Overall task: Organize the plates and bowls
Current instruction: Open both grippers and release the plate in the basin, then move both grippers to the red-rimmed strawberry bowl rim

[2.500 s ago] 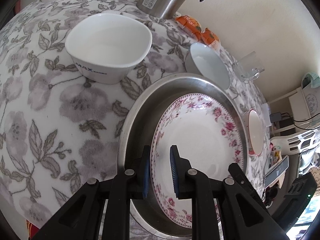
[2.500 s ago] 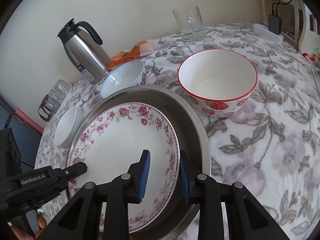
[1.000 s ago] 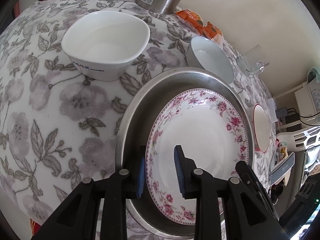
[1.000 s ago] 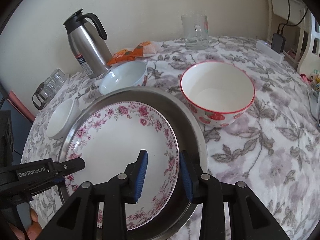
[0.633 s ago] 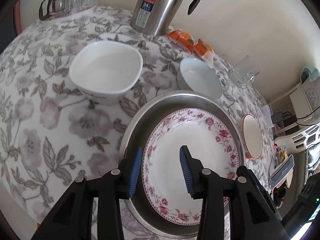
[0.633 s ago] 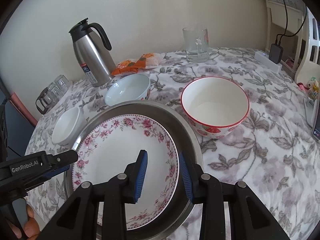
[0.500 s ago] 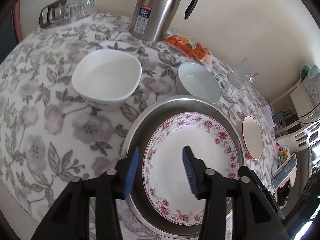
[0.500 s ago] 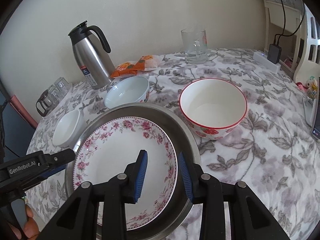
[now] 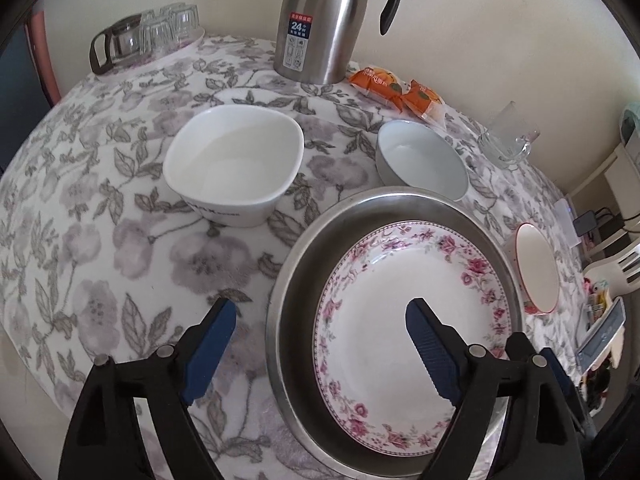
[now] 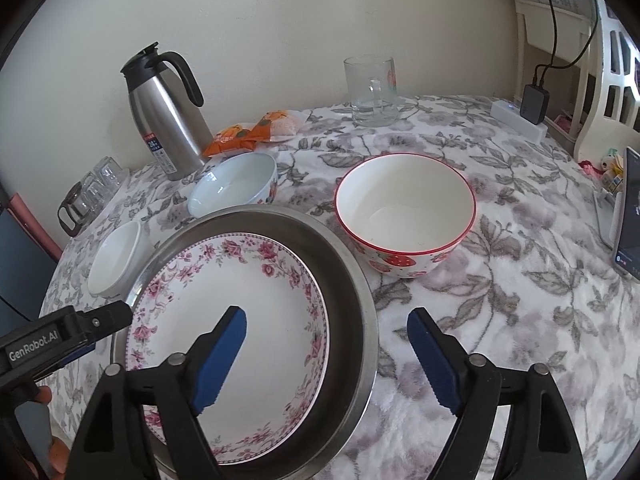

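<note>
The floral plate [image 9: 412,316] was seen lying in the steel basin [image 9: 296,280] near the table's front edge; both the left gripper [image 9: 320,332] and right gripper [image 10: 326,344] were opening, nothing held. The strawberry bowl [image 10: 404,216] could be knocked during any careless reach

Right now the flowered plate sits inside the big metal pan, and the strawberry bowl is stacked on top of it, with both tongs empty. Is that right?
Not quite. The strawberry bowl is not on the flowered plate; it stands on the tablecloth beside the metal pan, as the right wrist view shows. The plate does sit inside the pan, and the left tongs and right tongs are empty, their jaws opening.
</note>
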{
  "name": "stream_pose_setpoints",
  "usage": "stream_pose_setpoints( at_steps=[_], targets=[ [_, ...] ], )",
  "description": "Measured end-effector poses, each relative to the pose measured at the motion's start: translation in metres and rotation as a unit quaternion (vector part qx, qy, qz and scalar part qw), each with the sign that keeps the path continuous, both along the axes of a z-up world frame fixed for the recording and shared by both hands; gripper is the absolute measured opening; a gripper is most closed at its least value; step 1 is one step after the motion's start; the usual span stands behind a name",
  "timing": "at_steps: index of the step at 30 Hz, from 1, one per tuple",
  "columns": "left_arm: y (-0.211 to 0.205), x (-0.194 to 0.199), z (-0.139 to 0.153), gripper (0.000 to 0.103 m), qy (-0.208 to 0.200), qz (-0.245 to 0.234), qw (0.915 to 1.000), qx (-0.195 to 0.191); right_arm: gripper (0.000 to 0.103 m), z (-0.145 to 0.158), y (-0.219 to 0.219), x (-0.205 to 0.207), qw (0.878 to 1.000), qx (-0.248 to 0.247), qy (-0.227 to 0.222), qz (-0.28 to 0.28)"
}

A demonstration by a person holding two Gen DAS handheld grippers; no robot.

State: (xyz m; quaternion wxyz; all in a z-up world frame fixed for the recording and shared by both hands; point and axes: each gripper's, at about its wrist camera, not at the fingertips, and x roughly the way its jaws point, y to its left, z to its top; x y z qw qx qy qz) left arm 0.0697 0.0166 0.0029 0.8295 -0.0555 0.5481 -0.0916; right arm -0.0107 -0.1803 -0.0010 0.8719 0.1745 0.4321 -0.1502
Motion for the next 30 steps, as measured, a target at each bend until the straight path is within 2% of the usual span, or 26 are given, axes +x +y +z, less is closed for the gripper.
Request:
stream_pose_setpoints(
  at_steps=[4, 10, 13, 22, 27, 30],
  targets=[
    [0.0, 0.001, 0.001, 0.088, -0.007, 0.0, 0.9999, 0.011, 0.103, -0.001, -0.006, -0.002, 1.0, 0.002, 0.001, -0.015],
    [0.007, 0.001, 0.011, 0.089, -0.035, 0.024, 0.9989, 0.021, 0.103, 0.001, -0.008, -0.003, 1.0, -0.008, -0.001, -0.017],
    [0.009, 0.002, 0.016, 0.099, -0.047, 0.031, 0.9982, 0.021, 0.103, 0.003, -0.008, -0.003, 1.0, -0.016, -0.005, -0.017],
    [0.002, 0.001, 0.033, 0.099, -0.096, 0.028, 0.995, 0.013, 0.103, 0.011, -0.026, -0.008, 0.998, -0.004, -0.031, -0.048],
    [-0.007, 0.0, 0.047, 0.099, -0.134, 0.022, 0.9906, 0.009, 0.103, 0.018, -0.034, -0.009, 0.997, -0.017, -0.044, -0.06],
    [-0.013, -0.001, 0.056, 0.099, -0.153, 0.019, 0.988, -0.006, 0.103, 0.02, -0.044, -0.009, 0.996, -0.004, -0.05, -0.071]
  ],
)
